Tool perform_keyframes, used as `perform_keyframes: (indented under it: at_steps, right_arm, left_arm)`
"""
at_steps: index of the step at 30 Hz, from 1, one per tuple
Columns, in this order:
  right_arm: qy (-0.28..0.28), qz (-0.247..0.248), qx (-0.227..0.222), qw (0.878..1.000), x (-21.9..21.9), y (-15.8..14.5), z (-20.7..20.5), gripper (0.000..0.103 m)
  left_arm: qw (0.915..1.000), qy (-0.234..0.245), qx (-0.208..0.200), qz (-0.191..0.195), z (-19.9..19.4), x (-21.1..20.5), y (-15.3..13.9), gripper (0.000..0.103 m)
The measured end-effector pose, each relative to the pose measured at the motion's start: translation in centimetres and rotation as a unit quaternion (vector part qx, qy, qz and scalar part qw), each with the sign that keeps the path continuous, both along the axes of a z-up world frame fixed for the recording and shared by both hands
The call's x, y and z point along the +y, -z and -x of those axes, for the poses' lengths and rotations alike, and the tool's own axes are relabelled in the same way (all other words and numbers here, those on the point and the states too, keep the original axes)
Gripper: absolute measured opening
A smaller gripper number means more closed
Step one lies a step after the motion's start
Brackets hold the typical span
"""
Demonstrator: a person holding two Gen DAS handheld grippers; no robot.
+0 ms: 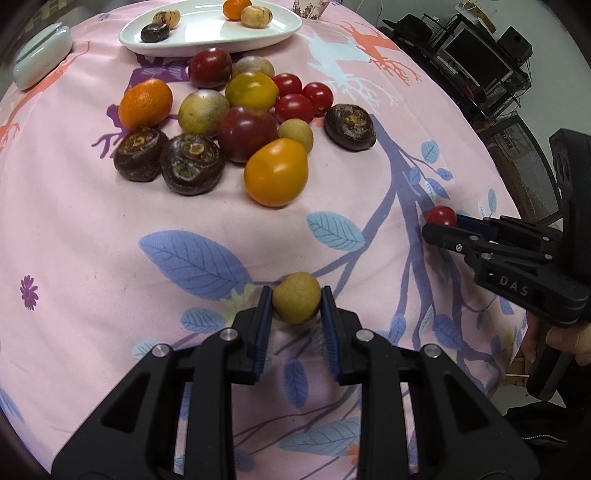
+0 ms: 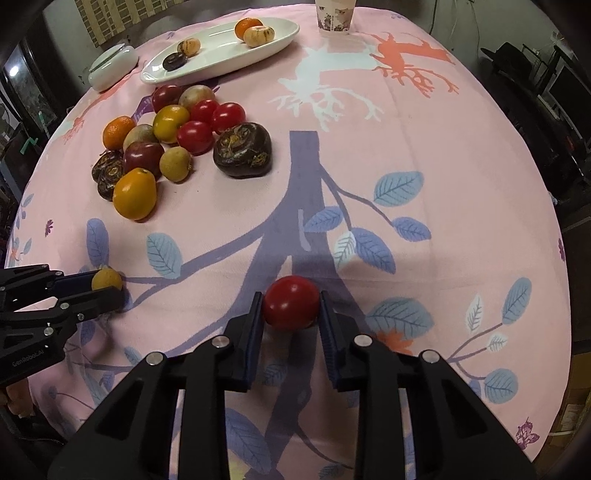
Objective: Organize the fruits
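Pink leaf-print tablecloth point(image 1: 92, 229): left gripper point(image 1: 296, 301) grasps a small yellow fruit point(image 1: 296, 297); right gripper point(image 2: 291, 304) clamps a cherry tomato point(image 2: 291, 302) (fruit pile point(image 1: 240, 125) and white plate point(image 1: 207, 42) lie beyond both).

We seem to be in a room that mixes home and workplace. The bench point(image 2: 406, 155) wears a pink tablecloth point(image 1: 92, 229) printed with deer, branches and leaves, and carries loose fruit, a white oval plate point(image 2: 218, 55), a patterned paper cup point(image 2: 335, 16) and a small white lidded dish point(image 2: 110, 68), all homely things. Past its edge we see dark racks with monitors and equipment point(image 1: 476, 62), a mesh office chair point(image 1: 517, 155) and a cardboard box point(image 2: 576, 413), which speak of an office or lab.
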State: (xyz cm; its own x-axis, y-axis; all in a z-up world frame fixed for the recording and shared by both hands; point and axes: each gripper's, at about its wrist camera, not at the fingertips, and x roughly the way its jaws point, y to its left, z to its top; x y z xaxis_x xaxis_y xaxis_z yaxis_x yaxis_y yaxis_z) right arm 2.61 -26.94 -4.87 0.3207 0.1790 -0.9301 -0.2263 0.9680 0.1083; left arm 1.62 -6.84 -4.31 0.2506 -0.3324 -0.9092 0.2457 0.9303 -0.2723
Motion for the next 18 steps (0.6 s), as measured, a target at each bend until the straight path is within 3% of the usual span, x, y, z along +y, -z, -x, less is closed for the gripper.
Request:
perform_keyframes:
  at_steps: [8, 18]
  right_arm:
    - [0.004, -0.064, -0.011, 0.998, 0.5, -3.1, -1.7, 0.029]
    - [-0.019, -0.083, -0.053, 0.995, 2.3, -6.9, -5.3, 0.029]
  left_arm:
    - [0.9989, -0.005, -0.044, 0.018, -1.0, 1.2, -3.6, 0.026]
    - [0.9951, -0.052, -0.082, 0.018, -5.7, 4.7, -7.3, 0.026]
